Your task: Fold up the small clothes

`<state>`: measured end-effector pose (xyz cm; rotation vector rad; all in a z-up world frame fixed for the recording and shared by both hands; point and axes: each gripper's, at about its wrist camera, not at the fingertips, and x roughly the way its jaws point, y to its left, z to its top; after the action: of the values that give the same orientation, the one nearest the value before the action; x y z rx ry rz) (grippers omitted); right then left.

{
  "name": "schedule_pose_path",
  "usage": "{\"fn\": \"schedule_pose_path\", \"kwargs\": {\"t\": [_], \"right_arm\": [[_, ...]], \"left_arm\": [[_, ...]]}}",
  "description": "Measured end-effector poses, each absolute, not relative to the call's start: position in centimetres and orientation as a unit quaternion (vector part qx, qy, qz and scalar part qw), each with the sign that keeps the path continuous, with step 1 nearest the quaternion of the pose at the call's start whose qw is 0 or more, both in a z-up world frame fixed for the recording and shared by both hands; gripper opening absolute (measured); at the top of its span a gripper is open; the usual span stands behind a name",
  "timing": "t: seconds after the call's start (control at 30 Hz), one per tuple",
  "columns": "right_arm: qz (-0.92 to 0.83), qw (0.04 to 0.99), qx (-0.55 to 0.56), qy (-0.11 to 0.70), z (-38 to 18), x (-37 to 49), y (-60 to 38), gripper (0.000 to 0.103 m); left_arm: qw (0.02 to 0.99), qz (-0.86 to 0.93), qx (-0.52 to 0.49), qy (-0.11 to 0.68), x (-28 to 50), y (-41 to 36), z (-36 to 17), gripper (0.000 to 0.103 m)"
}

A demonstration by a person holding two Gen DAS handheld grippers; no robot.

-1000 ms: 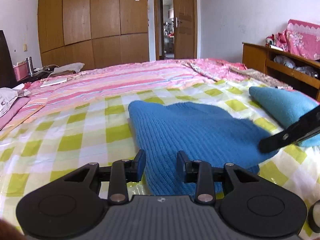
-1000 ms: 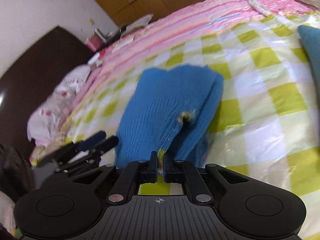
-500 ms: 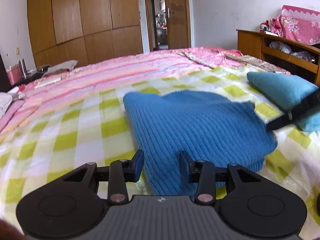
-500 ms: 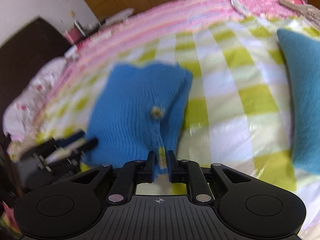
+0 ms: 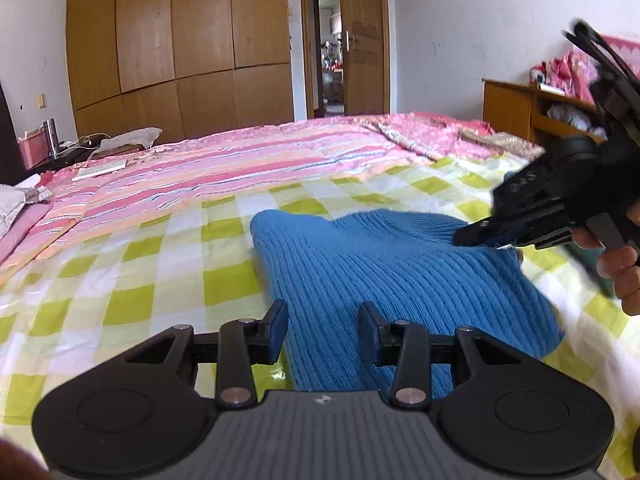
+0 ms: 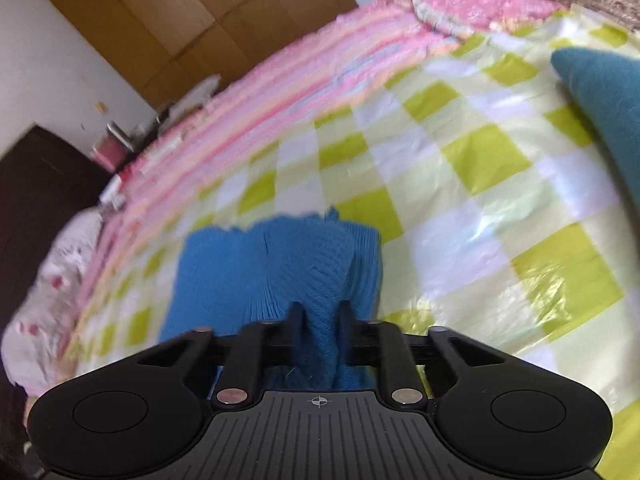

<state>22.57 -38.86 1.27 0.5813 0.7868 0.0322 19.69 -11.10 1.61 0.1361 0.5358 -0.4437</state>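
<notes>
Behind the bed you have a wall of brown wardrobe doors [image 5: 160, 40] and an open doorway [image 5: 330, 40] at 12 o'clock in your left view, with a wooden shelf unit [image 5: 520, 108] off at 2 o'clock. Your work surface is the yellow-green checked sheet [image 5: 132, 264], which meets a pink striped cover [image 5: 240, 168] farther up the bed.

The blue knitted garment [image 5: 392, 272] lies on the checked sheet, straight ahead of your left gripper [image 5: 323, 330]. Its near edge runs between that gripper's fingers, which stand spread apart and do not press on the knit.

Your right gripper [image 6: 320, 320] has a bunched fold of the same blue knit between its fingers; the jaws are closing on it and the cloth fills the gap. In the left view that gripper comes in from 3 o'clock, its tips at the garment's right side, with your hand [image 5: 618, 264] behind it.

A second, teal piece of cloth [image 6: 600, 96] lies at 2 o'clock in the right view, well apart from the blue garment.
</notes>
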Motion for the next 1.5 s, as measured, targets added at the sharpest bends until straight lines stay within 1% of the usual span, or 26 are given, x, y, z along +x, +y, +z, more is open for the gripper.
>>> {"fn": "schedule_pose_path", "kwargs": {"t": [0.03,0.1,0.2,0.27,0.3,0.33,0.4,0.47,0.5,0.53,0.57,0.6,0.63,0.77,0.83,0.93,1.1,1.2,1.27,1.33,1.4,1.5], "right_arm": [[0.013,0.885,0.282,0.369,1.4,22.2,-39.3,0.005],[-0.007,0.881,0.29,0.373,0.7,22.2,-40.2,0.002],[-0.038,0.877,0.246,0.412,-1.0,22.7,-39.5,0.002],[-0.038,0.882,0.226,0.411,-1.2,22.3,-38.8,0.003],[-0.036,0.884,0.23,0.405,-0.9,21.9,-38.8,0.009],[-0.033,0.886,0.237,0.396,-0.6,21.5,-38.9,0.012],[-0.031,0.892,0.25,0.376,0.6,20.5,-39.1,0.012],[-0.023,0.897,0.257,0.358,1.9,19.7,-39.2,0.018],[-0.017,0.899,0.264,0.349,2.6,19.3,-39.2,0.025],[-0.006,0.9,0.273,0.34,3.1,19.0,-39.2,0.038],[0.008,0.898,0.283,0.337,3.4,18.9,-39.2,0.048],[0.026,0.894,0.29,0.341,3.4,19.1,-38.9,0.065],[0.037,0.89,0.291,0.349,3.3,19.5,-38.7,0.068],[0.04,0.878,0.272,0.393,1.4,20.9,-37.3,0.067],[0.044,0.863,0.289,0.411,0.0,21.5,-37.3,0.067],[0.05,0.857,0.309,0.41,-0.9,21.7,-37.9,0.068],[0.063,0.852,0.326,0.404,-0.6,21.3,-38.5,0.067],[0.081,0.843,0.339,0.41,-1.4,21.5,-38.1,0.062],[0.078,0.849,0.331,0.405,-1.5,21.4,-37.6,0.056],[0.081,0.846,0.339,0.405,-1.2,21.2,-37.4,0.042],[0.084,0.845,0.338,0.405,-0.8,21.0,-37.4,0.036],[0.084,0.845,0.334,0.409,-0.4,20.4,-37.0,0.034]], "left_arm": [[0.937,-0.217,0.059,0.266,19.8,-11.0,1.5,0.045],[0.934,-0.213,0.051,0.282,20.5,-11.1,1.0,0.046],[0.932,-0.204,0.04,0.298,21.2,-11.0,0.7,0.046],[0.932,-0.201,0.029,0.299,21.2,-10.6,1.1,0.046],[0.934,-0.199,0.028,0.297,21.1,-10.5,1.3,0.046],[0.935,-0.197,0.028,0.294,21.1,-10.4,1.5,0.046],[0.937,-0.194,0.026,0.29,21.1,-10.2,1.8,0.046],[0.938,-0.188,0.019,0.29,21.4,-9.9,1.9,0.047],[0.937,-0.185,0.01,0.296,21.8,-9.8,1.9,0.047],[0.933,-0.186,-0.002,0.307,22.3,-9.6,1.7,0.048],[0.928,-0.189,-0.02,0.321,22.9,-9.4,1.4,0.048],[0.924,-0.191,-0.035,0.331,23.3,-9.2,1.2,0.049],[0.919,-0.191,-0.049,0.34,23.7,-9.1,1.0,0.05],[0.913,-0.194,-0.073,0.352,24.3,-8.8,0.6,0.053],[0.912,-0.2,-0.073,0.352,24.3,-8.8,0.5,0.055],[0.909,-0.204,-0.075,0.357,24.5,-8.5,-0.1,0.062],[0.898,-0.223,-0.115,0.361,24.5,-7.8,-0.2,0.062],[0.896,-0.227,-0.104,0.367,24.6,-8.6,-0.7,0.061],[0.896,-0.231,-0.102,0.366,24.5,-8.9,-0.6,0.053],[0.896,-0.237,-0.093,0.365,24.2,-9.0,-0.1,0.05],[0.896,-0.24,-0.082,0.363,23.6,-9.1,0.2,0.048],[0.897,-0.24,-0.071,0.364,22.5,-9.0,0.5,0.045]]}}
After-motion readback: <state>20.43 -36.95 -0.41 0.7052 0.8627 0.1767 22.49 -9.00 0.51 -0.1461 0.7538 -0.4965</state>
